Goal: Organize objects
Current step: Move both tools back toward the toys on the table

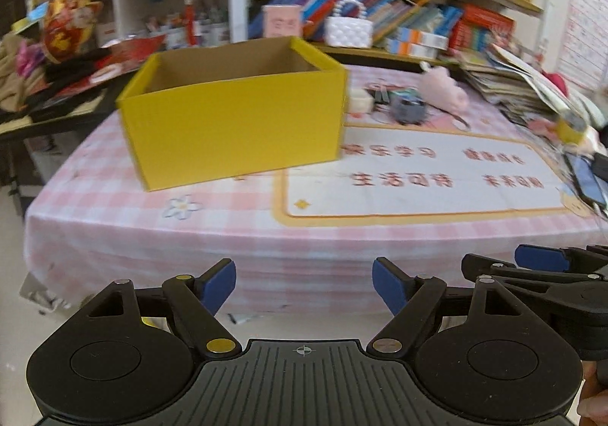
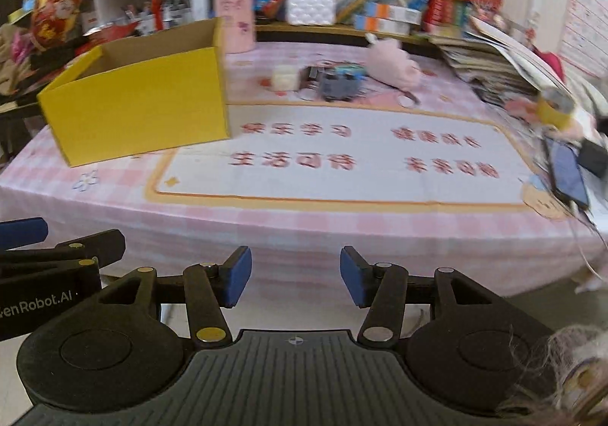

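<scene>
Bright even light, motion blur, fisheye-bent edges

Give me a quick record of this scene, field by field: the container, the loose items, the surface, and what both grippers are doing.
container: yellow box, open top, nothing visible inside, standing on the table's left part
loose items: pink plush toy, small white cube, dark grey toy, clustered behind the mat
surface: pink checked tablecloth with a white printed mat
right edge: phone, pile of books
left gripper: open, empty, short of the table
right gripper: open, empty, short of the table
</scene>
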{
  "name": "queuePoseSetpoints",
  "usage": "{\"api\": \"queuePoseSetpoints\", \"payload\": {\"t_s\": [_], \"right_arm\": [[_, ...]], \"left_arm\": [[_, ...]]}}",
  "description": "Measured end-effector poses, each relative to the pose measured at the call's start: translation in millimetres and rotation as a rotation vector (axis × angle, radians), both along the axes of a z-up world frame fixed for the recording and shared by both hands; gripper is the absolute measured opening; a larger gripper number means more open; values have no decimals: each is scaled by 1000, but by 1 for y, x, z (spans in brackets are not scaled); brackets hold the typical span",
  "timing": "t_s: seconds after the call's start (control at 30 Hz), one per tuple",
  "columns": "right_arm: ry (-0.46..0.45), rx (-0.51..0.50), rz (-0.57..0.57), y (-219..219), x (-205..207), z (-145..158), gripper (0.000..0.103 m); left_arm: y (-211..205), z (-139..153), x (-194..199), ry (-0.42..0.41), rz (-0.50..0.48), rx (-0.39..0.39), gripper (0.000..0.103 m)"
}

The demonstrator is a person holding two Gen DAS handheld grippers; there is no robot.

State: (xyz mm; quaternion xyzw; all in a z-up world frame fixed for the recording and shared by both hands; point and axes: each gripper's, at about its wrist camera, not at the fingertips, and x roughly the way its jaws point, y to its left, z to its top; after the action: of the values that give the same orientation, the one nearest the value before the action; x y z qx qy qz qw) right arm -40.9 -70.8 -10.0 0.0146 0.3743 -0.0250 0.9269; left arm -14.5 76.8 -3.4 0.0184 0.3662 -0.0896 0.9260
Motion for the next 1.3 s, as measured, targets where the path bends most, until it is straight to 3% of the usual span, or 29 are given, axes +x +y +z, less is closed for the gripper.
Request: {"api": "queuePoseSetpoints", "payload": {"t_s": [0.33,0.6,0.97,1.3], "right_arm": [[17,-18,-175,-43,-15,0,53],[32,-25,-265,-75,-16,-1,55],[46,-10,-252,-100,20,-7,57],[32,-9,-188,-143,89,-1,58]], "left_arm": [[-47,-2,8,19,-178,-26,82],[-83,-3,18,24,-267,-27,83],[-108,-6,56,37,-248,-14,83],[-144,-1,117,18,-173,-9,83]]}}
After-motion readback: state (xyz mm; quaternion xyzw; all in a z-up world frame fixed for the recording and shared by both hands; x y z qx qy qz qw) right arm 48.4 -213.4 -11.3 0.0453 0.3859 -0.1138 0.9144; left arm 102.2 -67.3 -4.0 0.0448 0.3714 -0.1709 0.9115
